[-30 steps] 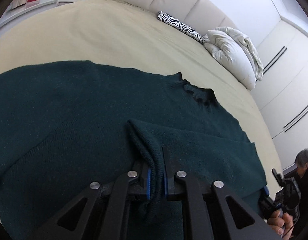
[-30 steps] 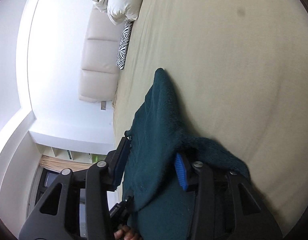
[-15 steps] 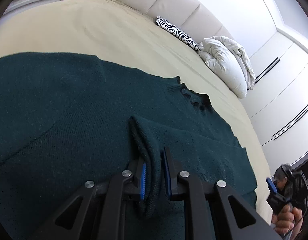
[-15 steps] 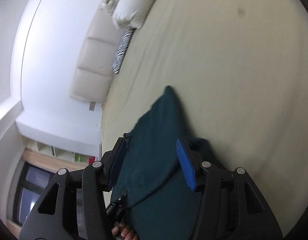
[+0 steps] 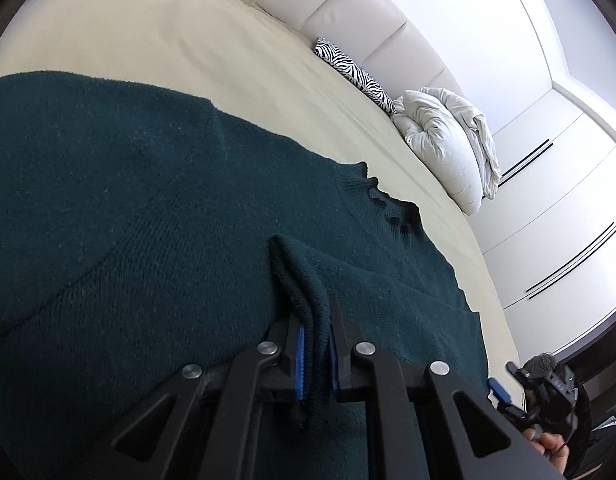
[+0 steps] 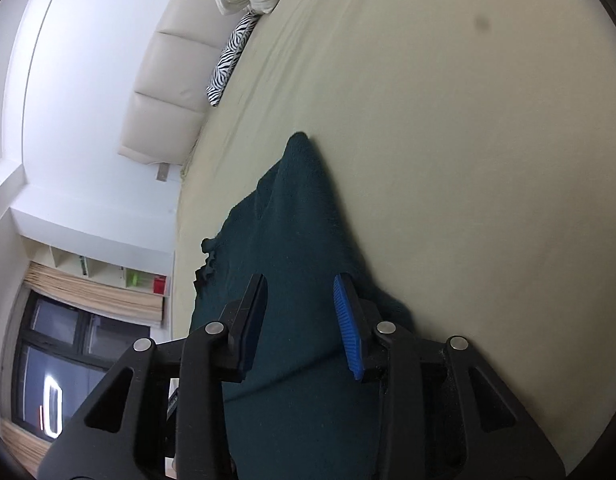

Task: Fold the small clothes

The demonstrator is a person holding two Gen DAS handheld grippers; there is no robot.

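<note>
Already my left gripper [image 5: 316,354] was clenched on a fold of the dark green sweater [image 5: 147,240], its blue pads [image 5: 301,364] pressing a doubled ridge of knit that rose from between them and ran forward over the garment's body. That sweater lay spread flat across the beige bed [image 5: 167,40], its ruffled collar [image 5: 388,204] pointing toward the far edge of the mattress, with a sleeve section laid over the body toward the right of the left wrist view.

My right gripper [image 6: 299,324] had its jaws parted, though they had just been closing a little; the sweater showed below and between them, yet neither the blue pad [image 6: 348,332] nor the black finger opposite pressed on the cloth, so it held nothing. From that camera the garment ran away from me as a long dark strip ending in a pointed corner [image 6: 299,140] on the bare bedspread. In the left wrist view the same tool appeared at the lower right edge, with my hand [image 5: 552,446] wrapped round its handle, beside the sweater's near corner.

Farther off, a zebra-print cushion [image 5: 354,74] rested against the padded cream headboard [image 5: 368,12], and a bundled white duvet [image 5: 448,144] sat just beside it. White wardrobe doors [image 5: 556,208] stood beyond the bed's side.
</note>
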